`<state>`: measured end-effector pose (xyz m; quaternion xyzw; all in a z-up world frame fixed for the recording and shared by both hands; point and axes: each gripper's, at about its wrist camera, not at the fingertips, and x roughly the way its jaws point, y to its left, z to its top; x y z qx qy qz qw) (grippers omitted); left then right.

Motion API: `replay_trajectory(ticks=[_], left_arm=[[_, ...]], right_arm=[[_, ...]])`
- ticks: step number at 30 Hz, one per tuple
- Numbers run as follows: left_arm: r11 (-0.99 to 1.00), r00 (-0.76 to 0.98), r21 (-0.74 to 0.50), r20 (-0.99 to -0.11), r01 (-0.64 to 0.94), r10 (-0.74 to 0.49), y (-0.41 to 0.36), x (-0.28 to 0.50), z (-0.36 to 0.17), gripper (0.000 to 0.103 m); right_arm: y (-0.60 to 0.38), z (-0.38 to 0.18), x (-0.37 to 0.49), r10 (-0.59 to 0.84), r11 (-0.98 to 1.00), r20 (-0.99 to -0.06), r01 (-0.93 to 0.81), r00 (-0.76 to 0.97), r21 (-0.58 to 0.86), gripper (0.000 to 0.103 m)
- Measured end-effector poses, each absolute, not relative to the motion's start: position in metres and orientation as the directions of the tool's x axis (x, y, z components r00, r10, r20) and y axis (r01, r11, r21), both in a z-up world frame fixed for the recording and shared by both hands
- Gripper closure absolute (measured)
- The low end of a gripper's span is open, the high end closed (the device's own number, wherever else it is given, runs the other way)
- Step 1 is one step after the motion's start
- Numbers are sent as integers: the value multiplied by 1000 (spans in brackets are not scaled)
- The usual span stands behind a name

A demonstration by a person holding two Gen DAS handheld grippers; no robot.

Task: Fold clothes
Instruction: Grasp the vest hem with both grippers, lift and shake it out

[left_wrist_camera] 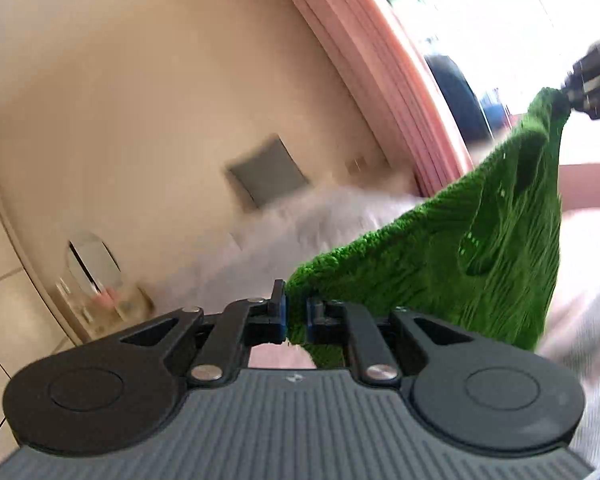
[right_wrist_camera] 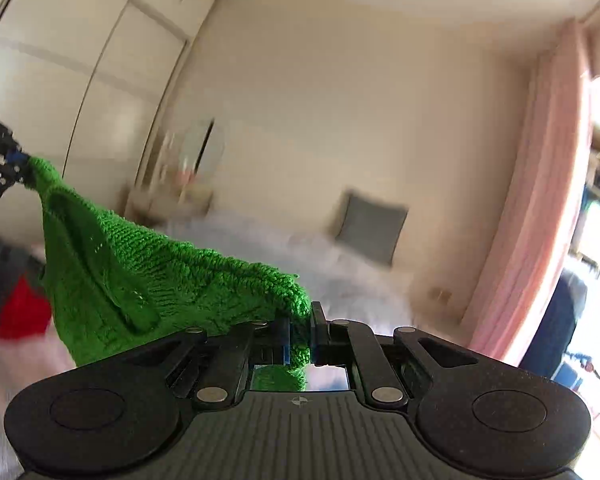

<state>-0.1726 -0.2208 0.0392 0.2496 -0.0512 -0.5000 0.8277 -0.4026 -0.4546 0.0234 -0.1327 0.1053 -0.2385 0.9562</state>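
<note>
- Tongs first: my left tongs (left_wrist_camera: 296, 318) and right tongs (right_wrist_camera: 300, 330) each pinch a corner of the green knit (left_wrist_camera: 460, 256).
- Knit hangs stretched between them, above the bed (left_wrist_camera: 340, 216).
- I'd keep both corners level and taut, lowering it flat without twisting.

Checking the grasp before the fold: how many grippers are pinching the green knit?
2: the left gripper pinches one corner of the green knit, the right gripper the other.

Two cameras, one on each gripper, both tilted

Each looks along its own fingers, very close. Both see the green knit (left_wrist_camera: 440, 256) stretched between them, the bed (right_wrist_camera: 260, 240), the grey pillow (left_wrist_camera: 266, 176) and the pink curtain (right_wrist_camera: 540, 200).
</note>
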Motion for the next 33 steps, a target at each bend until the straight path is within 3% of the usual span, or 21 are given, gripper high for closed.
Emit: replay_trajectory(ticks=[6, 14, 19, 21, 22, 23, 27, 31, 33], left_arm=[[434, 489, 397, -44, 809, -871, -196, -191, 103, 95], [443, 475, 339, -12, 830, -880, -195, -187, 148, 95], [440, 478, 307, -58, 844, -876, -251, -147, 154, 94], [486, 530, 277, -111, 829, -841, -296, -119, 144, 89], [498, 545, 248, -178, 831, -819, -322, -98, 139, 80], [516, 561, 225, -241, 826, -792, -346, -79, 129, 78], [619, 636, 205, -447, 758, -630, -397, -23, 89, 71], [660, 601, 107, -540, 743, -589, -373, 0, 56, 56], [686, 583, 79, -601, 724, -547, -350, 5, 32, 56]], right_arm=[[-443, 81, -430, -454, 850, -2, 432, 891, -302, 96], [-439, 124, -437, -411, 869, 61, 411, 910, -273, 96], [-478, 110, -401, -470, 874, -78, 452, 879, -180, 96], [-497, 102, -384, -490, 870, -146, 473, 859, -139, 93], [-506, 98, -375, -498, 867, -181, 484, 848, -119, 59], [-515, 94, -366, -505, 863, -215, 496, 836, -100, 15], [-552, 78, -332, -518, 838, -352, 545, 780, -26, 11], [-581, 56, -322, -510, 800, -476, 598, 716, 44, 11], [-586, 37, -346, -500, 775, -528, 627, 686, 81, 11]])
